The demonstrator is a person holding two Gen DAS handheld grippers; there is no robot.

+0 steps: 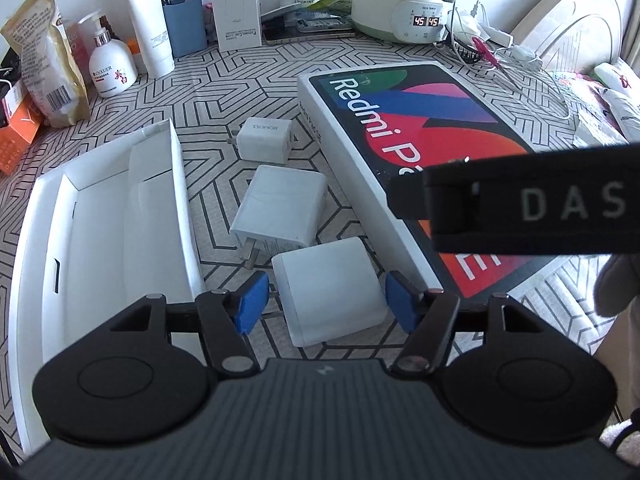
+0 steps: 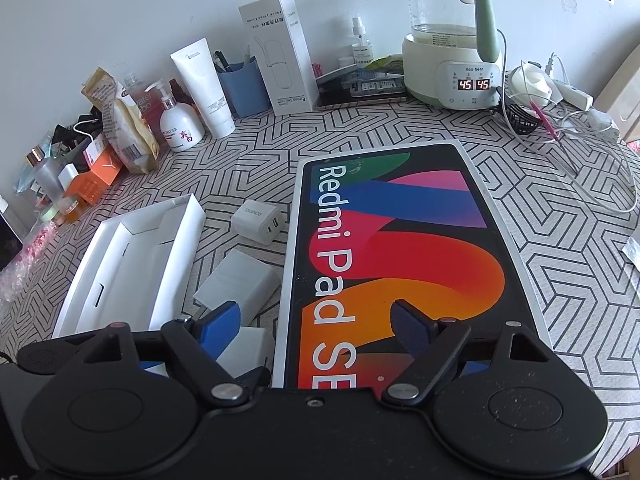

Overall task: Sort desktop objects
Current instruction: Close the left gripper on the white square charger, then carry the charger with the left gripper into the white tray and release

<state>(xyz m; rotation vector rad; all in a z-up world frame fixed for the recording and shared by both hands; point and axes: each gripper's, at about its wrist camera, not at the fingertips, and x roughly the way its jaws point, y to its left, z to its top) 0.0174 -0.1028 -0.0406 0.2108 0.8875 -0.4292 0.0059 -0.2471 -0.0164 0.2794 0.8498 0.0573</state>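
Observation:
Three white chargers lie in a line on the patterned cloth: a near one [image 1: 332,290], a middle one [image 1: 280,212] and a small far one [image 1: 266,140]. My left gripper [image 1: 328,304] is open, its blue pads either side of the near charger, not touching. An open white box tray [image 1: 108,216] lies to the left. A Redmi Pad SE box [image 2: 400,248] lies to the right. My right gripper [image 2: 320,328] is open and empty above that box's near left edge; its body shows in the left wrist view [image 1: 532,204]. The middle charger [image 2: 238,284] and small charger [image 2: 258,218] show in the right wrist view.
Along the back wall stand a lotion bottle [image 1: 110,64], a white tube [image 1: 148,20], a blue pen cup [image 1: 185,24], a tall white carton [image 1: 236,2] and a kettle base reading 45 [image 1: 404,12]. Cables [image 2: 568,136] lie at the right. Bags and orange boxes [image 1: 24,120] crowd the left.

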